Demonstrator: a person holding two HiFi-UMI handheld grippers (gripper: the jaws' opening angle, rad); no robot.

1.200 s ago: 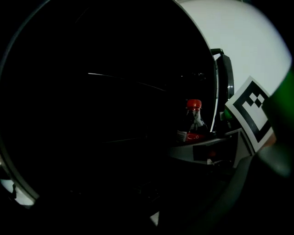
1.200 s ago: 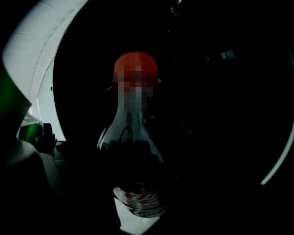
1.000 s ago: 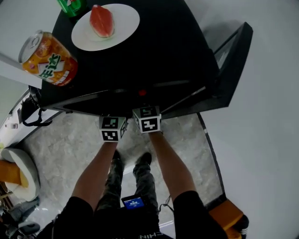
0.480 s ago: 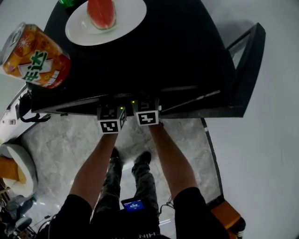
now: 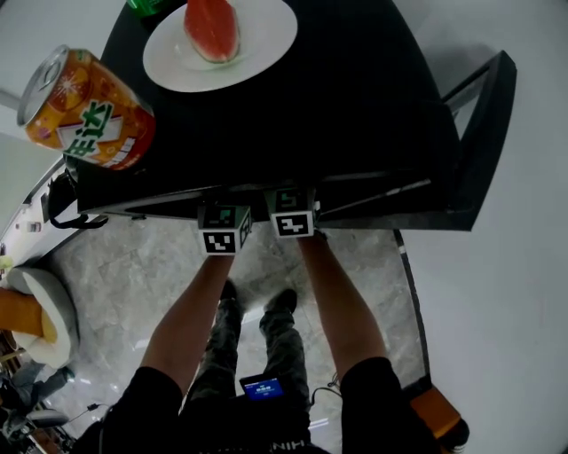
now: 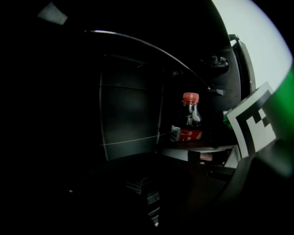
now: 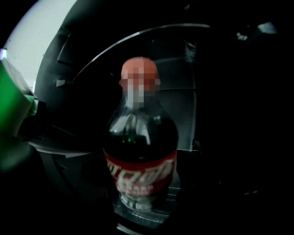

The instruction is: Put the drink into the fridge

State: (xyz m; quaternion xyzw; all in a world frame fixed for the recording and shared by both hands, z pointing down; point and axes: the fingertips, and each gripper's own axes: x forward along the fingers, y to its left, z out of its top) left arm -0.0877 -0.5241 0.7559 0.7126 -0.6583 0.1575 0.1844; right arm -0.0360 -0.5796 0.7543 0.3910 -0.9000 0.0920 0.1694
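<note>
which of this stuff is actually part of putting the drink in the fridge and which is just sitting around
Part of the job: dark plastic cola bottle with red cap and label; black fridge.

Just lying about, on the fridge top: orange drink can; round white plate; red watermelon slice on it; green bottle, mostly out of frame.

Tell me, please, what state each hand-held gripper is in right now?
Left hand-held gripper: cannot tell, too dark.
Right hand-held gripper: closed on cola bottle.

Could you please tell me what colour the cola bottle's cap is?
The cap is red; the left gripper view shows it best.
</note>
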